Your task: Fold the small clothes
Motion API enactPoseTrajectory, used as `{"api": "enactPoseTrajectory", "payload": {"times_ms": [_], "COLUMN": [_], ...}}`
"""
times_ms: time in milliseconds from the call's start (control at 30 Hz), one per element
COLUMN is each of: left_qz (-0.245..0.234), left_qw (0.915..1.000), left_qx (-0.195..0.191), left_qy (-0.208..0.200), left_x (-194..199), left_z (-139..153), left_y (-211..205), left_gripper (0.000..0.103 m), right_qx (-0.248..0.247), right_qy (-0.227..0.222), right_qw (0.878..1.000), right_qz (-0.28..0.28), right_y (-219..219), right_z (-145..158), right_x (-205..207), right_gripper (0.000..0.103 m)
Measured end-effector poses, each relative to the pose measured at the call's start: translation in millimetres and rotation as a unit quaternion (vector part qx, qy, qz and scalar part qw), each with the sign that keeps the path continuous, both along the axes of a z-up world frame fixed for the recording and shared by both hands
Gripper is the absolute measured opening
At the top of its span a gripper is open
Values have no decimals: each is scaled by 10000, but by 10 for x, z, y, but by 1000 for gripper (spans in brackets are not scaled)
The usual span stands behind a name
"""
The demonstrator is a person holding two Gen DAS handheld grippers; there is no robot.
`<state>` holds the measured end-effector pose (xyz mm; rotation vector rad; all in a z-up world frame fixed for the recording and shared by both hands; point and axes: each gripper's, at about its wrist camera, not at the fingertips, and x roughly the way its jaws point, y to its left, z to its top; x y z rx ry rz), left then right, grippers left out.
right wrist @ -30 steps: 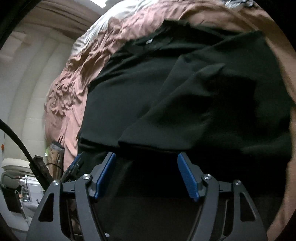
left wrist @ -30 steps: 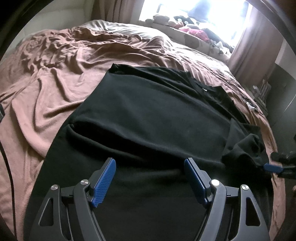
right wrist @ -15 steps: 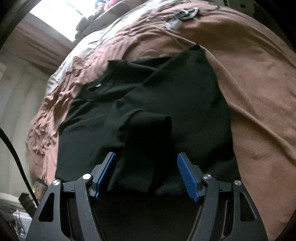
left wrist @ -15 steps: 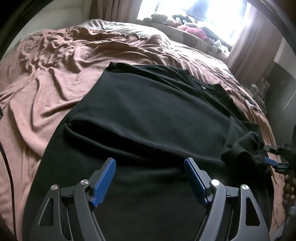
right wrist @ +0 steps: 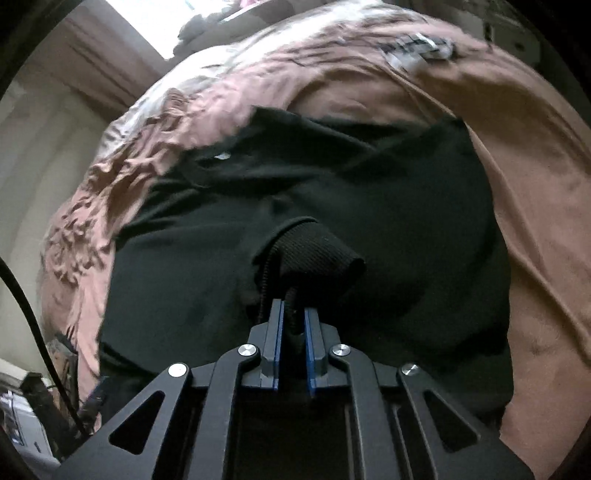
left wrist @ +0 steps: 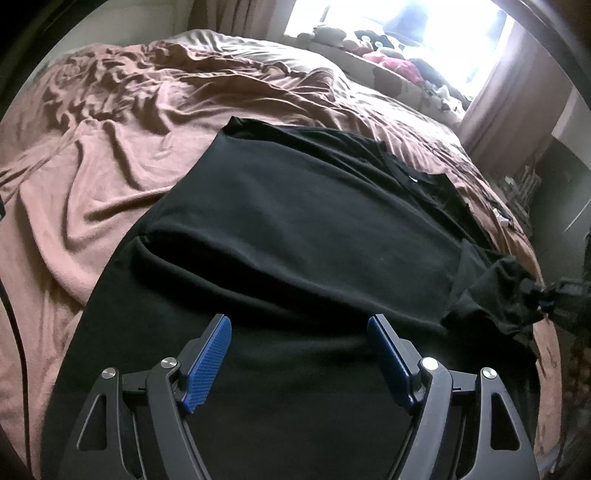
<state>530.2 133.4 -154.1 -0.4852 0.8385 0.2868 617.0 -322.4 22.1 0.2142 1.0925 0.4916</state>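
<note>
- The black shirt (left wrist: 295, 229) lies spread on the brown blanket (left wrist: 96, 173) across the bed, collar end toward the window (left wrist: 399, 33); one long side already looks folded in over the body.
- Your right gripper (right wrist: 293, 317) has just been closing and its jaws are now clamped on a bunched bit of the shirt's sleeve (right wrist: 317, 251) at the shirt's right edge (the fabric stands up in a small hump ahead of the pads).
- Your left gripper (left wrist: 299, 354) hovers low over the hem half of the shirt, jaws wide apart, nothing between the pads and no cloth pinched.
- Step in hand, as I judge it: securing the loose sleeve so it can be folded in over the body.
- Next move calls for lifting that sleeve clear of the blanket, carrying it inward across the shirt, and laying it flat before you let go (keep the pull gentle so the body panel does not drag).
- The left gripper could pin the hem area while you pull; otherwise the whole shirt may slide on the soft blanket.
</note>
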Motion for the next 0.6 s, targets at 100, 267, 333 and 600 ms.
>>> {"api": "enactPoseTrajectory", "payload": {"times_ms": [100, 267, 333, 600], "left_qz": [102, 457, 601, 979], "left_qw": [9999, 9988, 9980, 9935], "left_qx": [-61, -180, -215, -568], "left_qy": [-30, 12, 42, 110], "left_x": [-16, -68, -85, -163], "left_z": [5, -32, -60, -180], "left_y": [58, 221, 282, 489], "left_gripper": [78, 78, 78, 78], "right_qx": [89, 106, 158, 179], "right_qy": [-175, -492, -597, -838], "right_qw": [9997, 9973, 9959, 9892], "right_qz": [158, 542, 667, 1192], "right_y": [96, 519, 634, 1324], "right_z": [208, 513, 602, 705], "right_x": [-108, -245, -313, -384], "right_gripper": [7, 7, 7, 6]}}
